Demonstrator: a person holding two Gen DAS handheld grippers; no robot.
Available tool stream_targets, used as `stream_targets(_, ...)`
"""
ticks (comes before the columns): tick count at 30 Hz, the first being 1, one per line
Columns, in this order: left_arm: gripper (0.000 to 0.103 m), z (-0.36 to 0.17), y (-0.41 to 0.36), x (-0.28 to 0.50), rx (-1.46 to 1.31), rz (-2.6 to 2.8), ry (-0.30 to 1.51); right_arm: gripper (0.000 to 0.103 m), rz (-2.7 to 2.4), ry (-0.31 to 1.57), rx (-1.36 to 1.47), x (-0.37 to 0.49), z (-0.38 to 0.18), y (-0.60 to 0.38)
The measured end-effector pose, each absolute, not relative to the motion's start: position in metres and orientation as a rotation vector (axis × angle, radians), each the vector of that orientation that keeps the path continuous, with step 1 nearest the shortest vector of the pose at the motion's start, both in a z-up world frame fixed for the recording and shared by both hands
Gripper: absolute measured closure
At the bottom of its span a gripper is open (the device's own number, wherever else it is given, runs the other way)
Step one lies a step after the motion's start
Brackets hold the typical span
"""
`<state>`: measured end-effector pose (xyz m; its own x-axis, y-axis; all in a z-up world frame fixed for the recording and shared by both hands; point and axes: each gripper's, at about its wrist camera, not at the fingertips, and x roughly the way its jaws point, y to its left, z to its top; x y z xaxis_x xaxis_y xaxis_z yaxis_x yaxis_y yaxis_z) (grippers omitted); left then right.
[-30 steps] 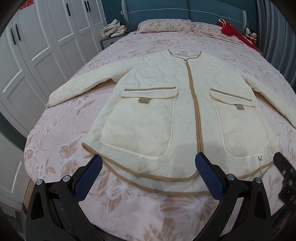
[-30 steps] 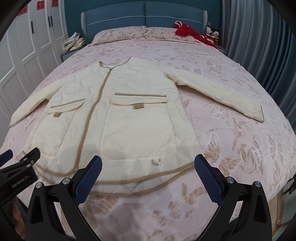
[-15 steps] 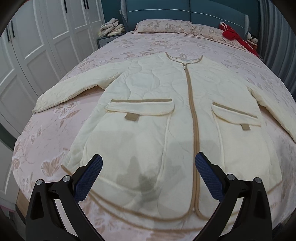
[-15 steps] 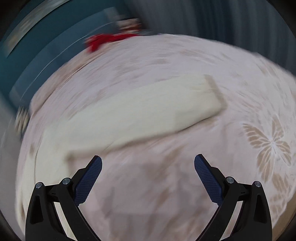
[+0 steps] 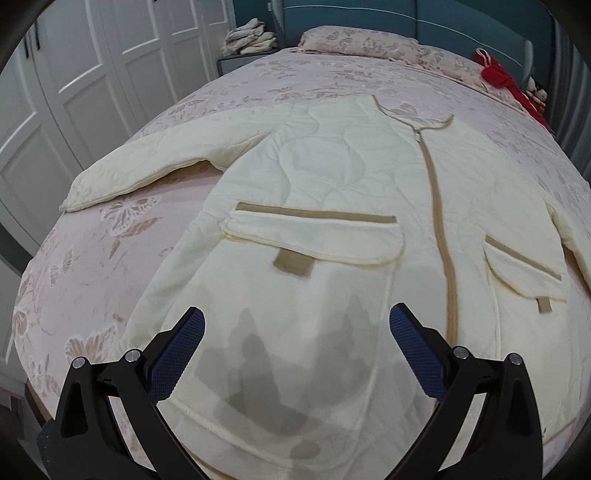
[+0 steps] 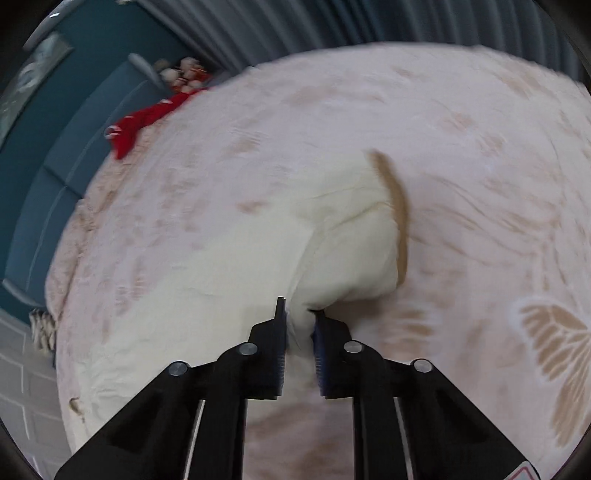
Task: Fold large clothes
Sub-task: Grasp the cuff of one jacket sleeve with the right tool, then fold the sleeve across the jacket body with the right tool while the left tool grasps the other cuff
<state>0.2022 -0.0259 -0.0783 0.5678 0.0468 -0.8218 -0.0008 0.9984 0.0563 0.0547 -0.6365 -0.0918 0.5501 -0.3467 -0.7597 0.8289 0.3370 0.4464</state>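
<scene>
A cream quilted jacket (image 5: 332, 177) with tan zip and pocket trim lies spread face up on the bed. My left gripper (image 5: 295, 354) is open and empty, hovering over the jacket's lower left pocket. In the right wrist view my right gripper (image 6: 299, 317) is shut on the jacket's right sleeve (image 6: 347, 254), pinching the fabric just short of the tan cuff (image 6: 397, 214). The sleeve bunches up at the pinch.
The bed (image 5: 92, 258) has a pink butterfly-print cover. White wardrobe doors (image 5: 92, 74) stand to the left. A nightstand with folded cloth (image 5: 251, 37), pillows (image 5: 358, 40) and red items (image 5: 498, 74) lie at the head. Grey curtains (image 6: 295, 26) hang on the right.
My right gripper swung to the right sleeve and closed on it near the cuff. My left gripper moved forward over the jacket's lower left pocket and stayed open.
</scene>
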Motion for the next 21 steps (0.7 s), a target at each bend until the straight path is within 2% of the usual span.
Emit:
stream_targets(6, 0.005, -0.076, -0.009, 0.212, 0.005, 0.047, 0.952, 0.091, -0.42, 0.563, 0.614, 0.167, 0.003, -0.505)
stream_targets(9, 0.005, -0.073, 0.003, 0.218, -0.038, 0.05, 0.947, 0.091, -0.192, 0.6, 0.501, 0.226, 0.022, -0.412)
stream_targets(17, 0.005, -0.065, 0.042, 0.238, -0.126, 0.061, 0.934, 0.091, 0.159, 0.788, 0.331, 0.319, -0.031, -0.211)
stream_targets(20, 0.005, -0.066, 0.052, 0.248, -0.163, 0.041, 0.944, 0.08, 0.199, 0.881, 0.222, 0.334, -0.061, -0.16)
stream_targets(21, 0.005, -0.066, 0.054, 0.251, -0.184, 0.023, 0.95, 0.073, 0.205, 0.898, 0.198, 0.333, -0.065, -0.153)
